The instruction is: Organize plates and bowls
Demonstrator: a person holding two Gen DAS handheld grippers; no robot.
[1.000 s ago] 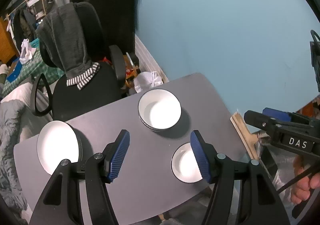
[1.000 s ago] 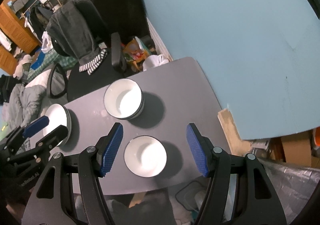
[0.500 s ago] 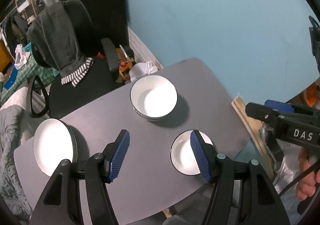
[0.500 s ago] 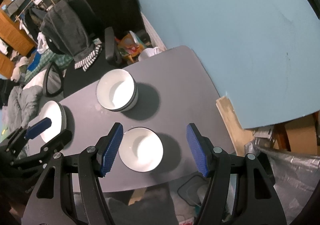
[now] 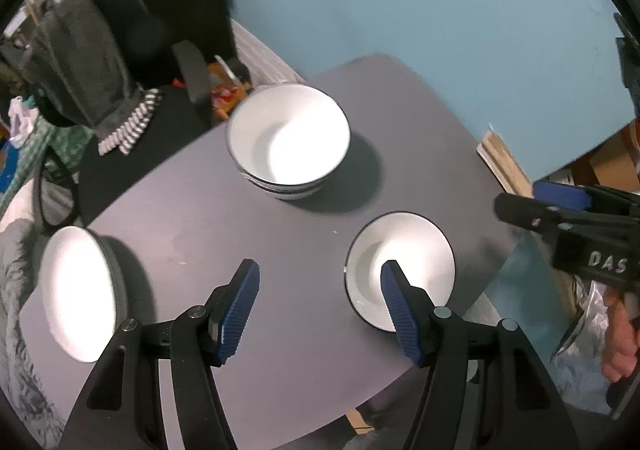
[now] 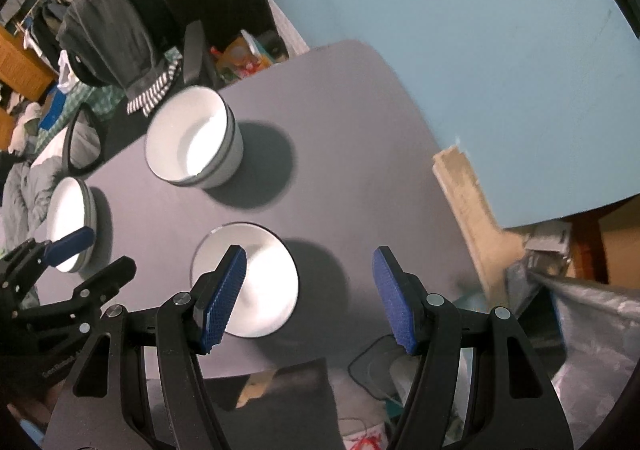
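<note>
On a grey table (image 5: 200,218) (image 6: 352,130) stand a stack of white bowls (image 5: 288,140) (image 6: 192,138), a single small white bowl (image 5: 404,262) (image 6: 260,282) and a stack of white plates (image 5: 76,290) (image 6: 70,218). My left gripper (image 5: 320,306) hangs open above the table between the plates and the small bowl, its right finger over that bowl's rim. Held open over the table's near edge is my right gripper (image 6: 308,298), whose left finger overlaps the small bowl. Nothing sits between either pair of fingers. Each gripper also shows in the other's view.
A black office chair (image 5: 120,82) (image 6: 120,30) draped with a dark garment stands behind the table. A blue wall (image 5: 400,2) runs along the right side. A wooden board (image 6: 464,202), cardboard and plastic bags lie beyond the table's right edge. A hand (image 5: 620,342) holds the right gripper.
Both grippers have come down toward the table, so the bowls and plates look larger. Jaw widths are unchanged. The dishes have not moved.
</note>
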